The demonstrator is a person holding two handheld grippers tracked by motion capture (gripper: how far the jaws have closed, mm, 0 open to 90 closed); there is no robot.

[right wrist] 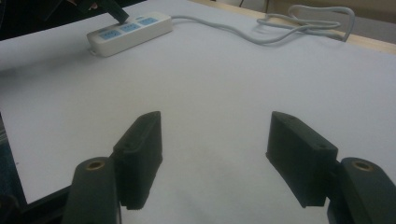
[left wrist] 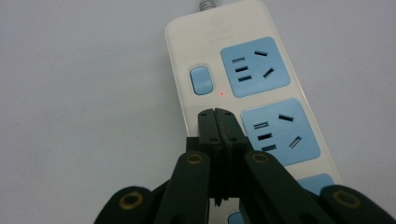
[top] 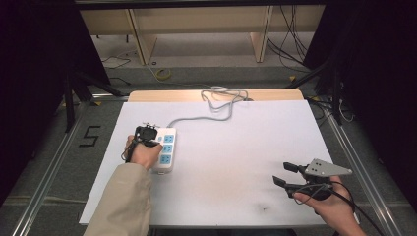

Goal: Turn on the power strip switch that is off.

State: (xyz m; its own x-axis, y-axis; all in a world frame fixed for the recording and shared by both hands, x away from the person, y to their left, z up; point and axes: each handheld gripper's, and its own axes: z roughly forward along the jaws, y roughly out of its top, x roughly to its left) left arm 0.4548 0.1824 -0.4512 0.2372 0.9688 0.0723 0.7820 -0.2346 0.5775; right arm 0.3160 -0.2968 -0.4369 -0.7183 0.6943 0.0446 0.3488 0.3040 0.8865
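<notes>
A: Where is the power strip (top: 166, 149) found?

B: It is laid flat on the white table (top: 236, 162), toward the table's left side. Three blue socket panels are seen along it, and its grey cord (top: 216, 105) is led away from its far end to a loose coil at the table's far edge.

A: And the left hand-held gripper (left wrist: 216, 114)?

B: It is held directly over the power strip, at the strip's left edge. In the left gripper view its jaws are pressed together with nothing between them, the tips placed just below the blue rocker switch (left wrist: 201, 80). Whether the tips are touching the casing cannot be told. A small red light (left wrist: 222, 93) is seen beside that switch.

A: What is made of the right hand-held gripper (right wrist: 212, 140)?

B: It is held well apart from the power strip, near the table's right front corner, with a grey three-cornered plate (top: 325, 168) on top. Its jaws are spread wide and nothing is gripped; bare table is seen between them in the right gripper view.

A: Is the left hand (top: 145, 153) seen?

B: Yes, it is wrapped around the left hand-held gripper, just beside the power strip, with a beige sleeve (top: 123, 201) behind it.
</notes>
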